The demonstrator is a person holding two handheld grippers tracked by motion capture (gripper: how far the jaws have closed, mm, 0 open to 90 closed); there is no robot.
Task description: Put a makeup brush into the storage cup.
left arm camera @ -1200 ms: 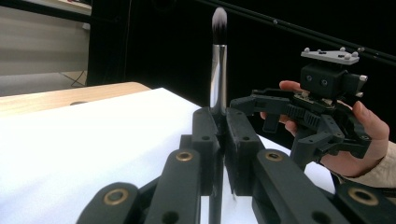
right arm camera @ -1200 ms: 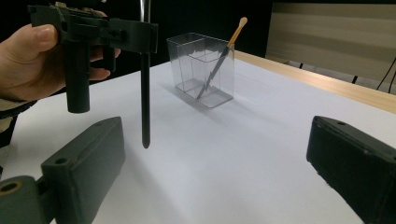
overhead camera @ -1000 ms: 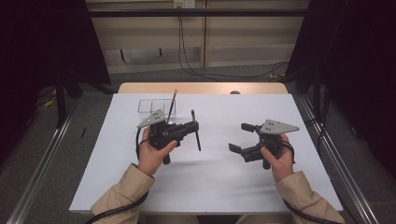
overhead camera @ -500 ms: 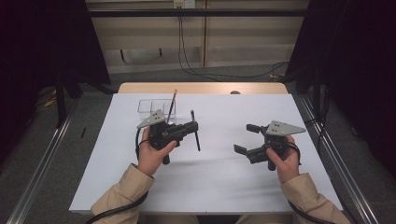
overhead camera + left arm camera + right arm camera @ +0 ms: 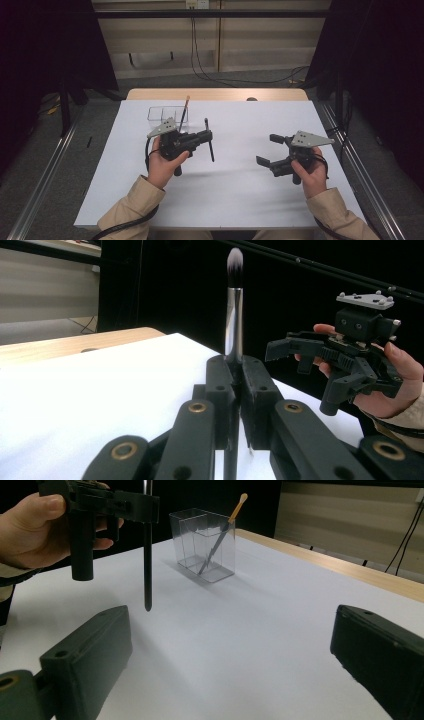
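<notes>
My left gripper [image 5: 206,136] is held level above the table [image 5: 235,200], jaws clenched on a brush [image 5: 233,305] standing upright. My right gripper [image 5: 270,149] hovers well apart, jaws released, pointing toward it.

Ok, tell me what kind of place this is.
Probably a lab recording station: a white-topped table between dark curtains, loose cables on the floor behind, and a handheld left gripper clamping a makeup brush.

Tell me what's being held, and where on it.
The left gripper clamps a makeup brush on its handle, bristles up. The right gripper holds nothing.
</notes>
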